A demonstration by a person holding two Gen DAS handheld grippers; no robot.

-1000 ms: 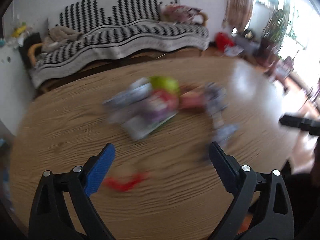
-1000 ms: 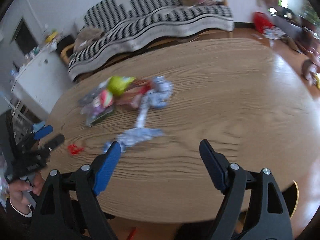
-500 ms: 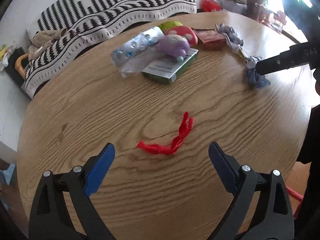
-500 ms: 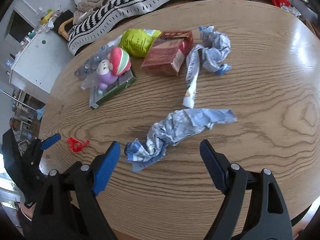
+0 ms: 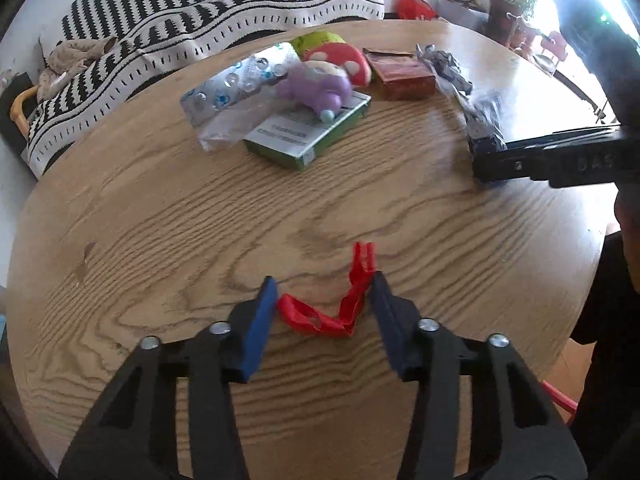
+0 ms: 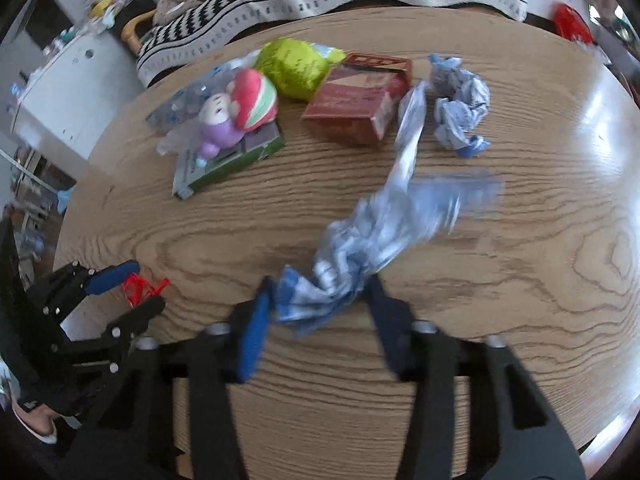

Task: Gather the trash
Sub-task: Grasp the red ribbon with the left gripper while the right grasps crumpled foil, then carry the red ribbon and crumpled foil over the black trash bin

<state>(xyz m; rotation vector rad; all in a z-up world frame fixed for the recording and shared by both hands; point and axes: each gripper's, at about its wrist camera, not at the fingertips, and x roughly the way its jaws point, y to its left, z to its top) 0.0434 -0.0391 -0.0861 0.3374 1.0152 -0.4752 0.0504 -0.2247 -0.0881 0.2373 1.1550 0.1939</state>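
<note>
With both sets of jaws closing, the left gripper (image 5: 323, 308) should pinch the red scrap (image 5: 335, 308) low in frame against the worktop (image 5: 160, 220) (it lies flat), while the right gripper (image 6: 320, 304) squeezes the crumpled blue wrapper (image 6: 360, 248) at its bunched end.

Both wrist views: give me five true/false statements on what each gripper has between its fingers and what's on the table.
1. The red plastic strip lies between the fingers of the left gripper. True; the jaws are closing on it.
2. The right gripper straddles the red carton. False; it is closing around the crumpled blue-and-white wrapper, and the red carton sits farther back.
3. The purple plush toy rests on the green-edged box. True.
4. The wooden table is rectangular. False; its edge is rounded.
5. The yellow-green bag lies beside the red strip. False; it is in the far cluster, next to the red carton.
</note>
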